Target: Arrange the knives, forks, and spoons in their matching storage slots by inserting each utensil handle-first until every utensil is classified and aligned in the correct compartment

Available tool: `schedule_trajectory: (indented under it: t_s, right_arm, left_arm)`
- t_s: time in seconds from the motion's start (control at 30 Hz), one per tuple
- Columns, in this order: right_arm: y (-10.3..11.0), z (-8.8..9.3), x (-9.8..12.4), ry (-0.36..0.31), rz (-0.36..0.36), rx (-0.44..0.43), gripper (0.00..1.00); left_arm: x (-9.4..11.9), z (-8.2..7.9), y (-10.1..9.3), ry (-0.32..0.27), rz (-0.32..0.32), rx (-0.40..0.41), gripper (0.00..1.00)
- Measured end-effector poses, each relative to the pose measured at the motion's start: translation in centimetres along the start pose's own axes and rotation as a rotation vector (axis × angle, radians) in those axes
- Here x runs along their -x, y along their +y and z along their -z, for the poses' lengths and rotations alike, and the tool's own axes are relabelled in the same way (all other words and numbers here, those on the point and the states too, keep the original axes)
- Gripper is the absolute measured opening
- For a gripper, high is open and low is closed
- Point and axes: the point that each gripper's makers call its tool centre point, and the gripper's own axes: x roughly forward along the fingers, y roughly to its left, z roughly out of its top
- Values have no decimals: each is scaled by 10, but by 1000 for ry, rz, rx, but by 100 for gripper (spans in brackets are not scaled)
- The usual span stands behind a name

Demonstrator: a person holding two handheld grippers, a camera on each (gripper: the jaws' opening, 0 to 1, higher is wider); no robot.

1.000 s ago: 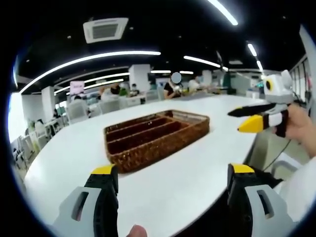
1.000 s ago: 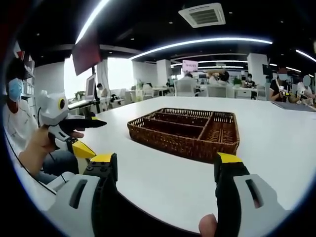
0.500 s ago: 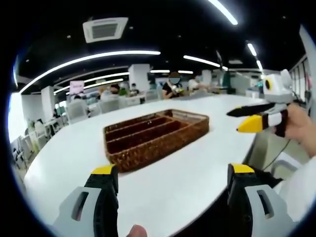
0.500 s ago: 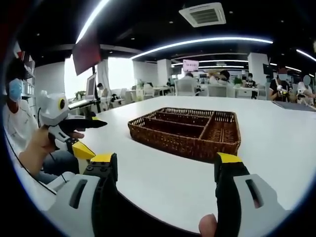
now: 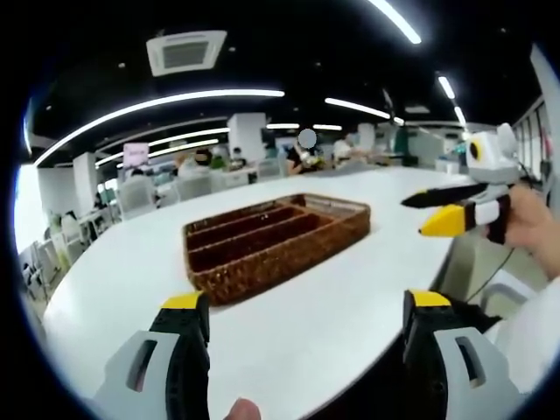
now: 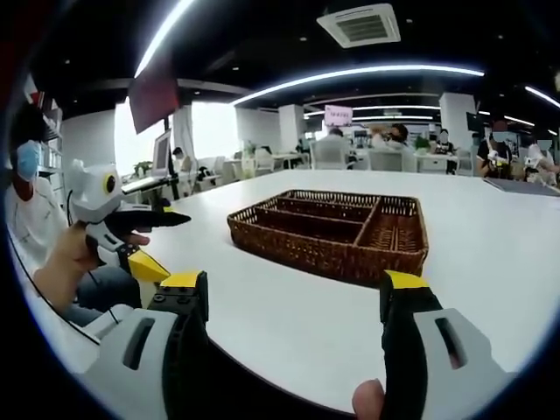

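Nearest, the left gripper (image 5: 297,306) and the right gripper (image 6: 293,284) are each held above the near edge of the white table (image 5: 350,289), jaws spread wide and holding nothing. Farther along the table, well apart from both grippers, sits the brown wicker tray (image 5: 278,247), its long slots running lengthwise toward the small square compartments at its far end. Behind the tray are desks and seated people.

No text, label, brand or number could be read in either view. A small pink sign (image 6: 337,115) hung far ahead of the right gripper's jaws, and showed again far ahead and left of the left gripper's jaws (image 5: 136,154), its lettering too blurred to make out.
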Motion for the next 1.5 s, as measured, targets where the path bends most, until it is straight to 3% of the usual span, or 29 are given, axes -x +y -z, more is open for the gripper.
schedule_trajectory:
  t_s: [0.9,1.5]
  right_arm:
    - [-2,-1,2,-9,0,-6,83]
    - [-2,-3,2,-10,3,1,83]
  left_arm:
    - [-1,-2,-6,0,8,-10,92]
    - [0,-5,1,-5,-5,-6,92]
